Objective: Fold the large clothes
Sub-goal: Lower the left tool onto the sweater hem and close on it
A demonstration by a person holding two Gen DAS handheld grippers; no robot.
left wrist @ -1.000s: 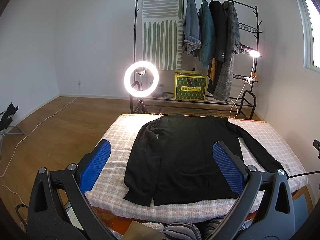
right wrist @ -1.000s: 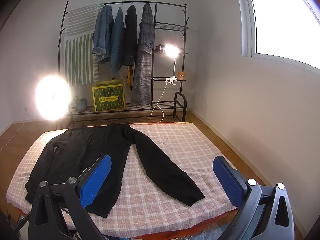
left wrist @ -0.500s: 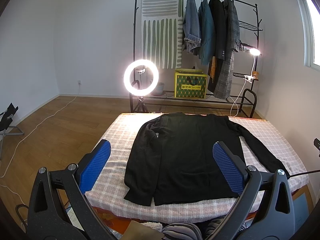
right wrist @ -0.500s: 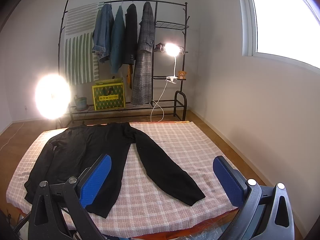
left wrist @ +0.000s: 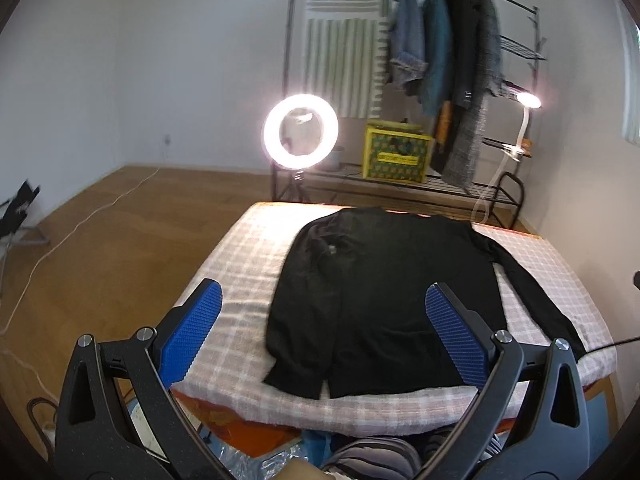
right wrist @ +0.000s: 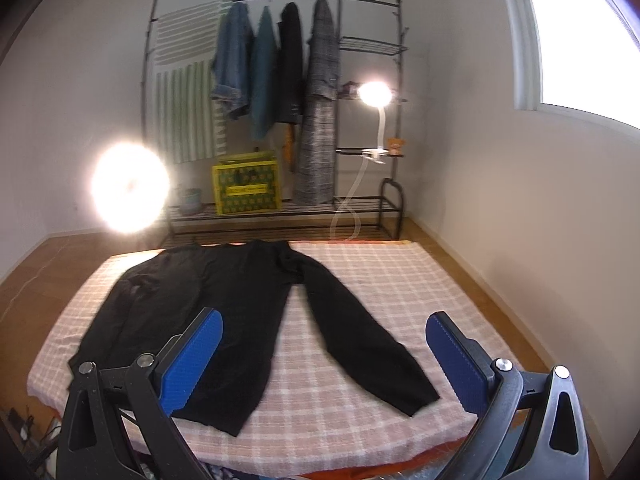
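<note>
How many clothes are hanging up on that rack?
4, side by side on the rack's top rail: a denim jacket, a teal top, a black garment and a grey checked coat. More may hide behind them.

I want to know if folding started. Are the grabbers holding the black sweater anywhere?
No. Both the left gripper and the right gripper are open and hold nothing. The sweater lies flat on the bed.
</note>
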